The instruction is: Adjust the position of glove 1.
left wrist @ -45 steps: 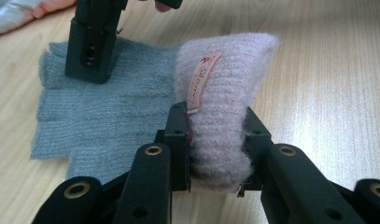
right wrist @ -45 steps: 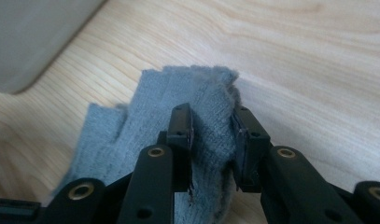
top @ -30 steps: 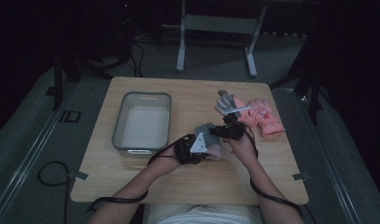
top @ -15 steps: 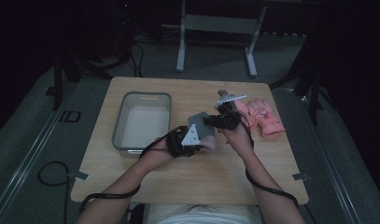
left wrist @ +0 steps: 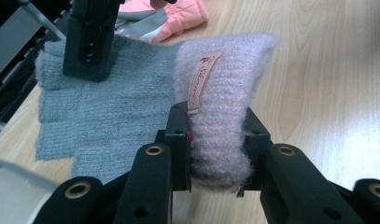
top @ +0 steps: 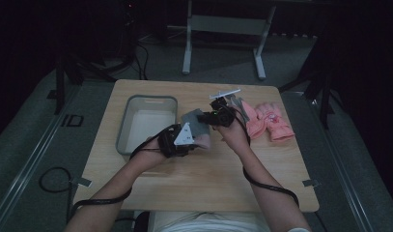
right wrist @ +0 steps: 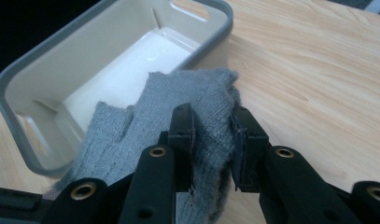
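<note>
My left hand-held gripper (left wrist: 214, 140) is clamped on the pink cuff (left wrist: 220, 107) and my right hand-held gripper (right wrist: 211, 135) pinches the grey glove (right wrist: 178, 116), held above the tabletop (top: 194, 179) at the bin's (top: 147, 98) three o'clock. The loose knit may slip, or sagging fingers may snag the bin rim.

You have a grey knit glove (left wrist: 108, 107) with a fuzzy pink cuff (left wrist: 220, 102) lifted off the worktop (left wrist: 327, 93), stretched flat, its label showing.
</note>
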Tool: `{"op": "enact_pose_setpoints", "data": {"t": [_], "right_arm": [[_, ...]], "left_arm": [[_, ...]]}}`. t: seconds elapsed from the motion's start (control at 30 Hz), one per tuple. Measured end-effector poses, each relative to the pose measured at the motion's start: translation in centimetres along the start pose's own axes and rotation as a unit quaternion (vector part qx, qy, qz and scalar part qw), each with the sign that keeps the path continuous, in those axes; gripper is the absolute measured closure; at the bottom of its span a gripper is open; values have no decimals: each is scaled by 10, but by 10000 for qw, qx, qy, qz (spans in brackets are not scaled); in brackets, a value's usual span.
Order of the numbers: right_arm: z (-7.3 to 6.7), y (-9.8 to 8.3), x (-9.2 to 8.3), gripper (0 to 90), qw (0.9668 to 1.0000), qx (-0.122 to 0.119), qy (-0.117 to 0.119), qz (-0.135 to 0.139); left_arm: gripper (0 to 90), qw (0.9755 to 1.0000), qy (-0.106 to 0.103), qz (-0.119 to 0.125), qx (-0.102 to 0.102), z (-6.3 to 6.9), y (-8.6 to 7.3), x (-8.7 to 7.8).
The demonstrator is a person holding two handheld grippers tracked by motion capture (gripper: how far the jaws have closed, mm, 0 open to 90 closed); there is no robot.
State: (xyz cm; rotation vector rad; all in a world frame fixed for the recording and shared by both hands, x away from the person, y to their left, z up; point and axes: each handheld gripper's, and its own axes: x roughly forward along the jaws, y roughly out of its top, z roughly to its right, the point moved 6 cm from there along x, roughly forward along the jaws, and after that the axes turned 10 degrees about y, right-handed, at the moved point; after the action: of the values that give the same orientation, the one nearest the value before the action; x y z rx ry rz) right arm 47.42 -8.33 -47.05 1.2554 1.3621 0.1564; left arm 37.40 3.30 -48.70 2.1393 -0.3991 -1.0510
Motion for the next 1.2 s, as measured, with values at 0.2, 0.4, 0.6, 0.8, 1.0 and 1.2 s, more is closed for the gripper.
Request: {"op": "enact_pose_setpoints", "data": {"t": [0.2, 0.4, 0.6, 0.8, 1.0, 1.2], "right_arm": [[-11, 12, 14, 730, 9999, -137, 59, -55], [-22, 24, 29, 730, 9996, -246, 132, -79], [-33, 33, 46, 731, 9992, -315, 227, -103], [-44, 40, 66, 731, 9988, -325, 341, -115], [-55, 50, 90, 732, 9981, -384, 444, -201], [-58, 61, 112, 732, 9979, -289, 565, -156]], "left_arm": [[710, 9999, 73, -91, -58, -10, -11, -10], [711, 9998, 92, -168, -113, -20, -25, -18], [711, 9993, 92, -290, -207, -28, -40, -27], [711, 9988, 158, -422, -207, -38, -58, -39], [711, 9977, 169, -613, -222, -52, -78, -49], [711, 9962, 133, -824, -256, -67, -96, -49]]}}
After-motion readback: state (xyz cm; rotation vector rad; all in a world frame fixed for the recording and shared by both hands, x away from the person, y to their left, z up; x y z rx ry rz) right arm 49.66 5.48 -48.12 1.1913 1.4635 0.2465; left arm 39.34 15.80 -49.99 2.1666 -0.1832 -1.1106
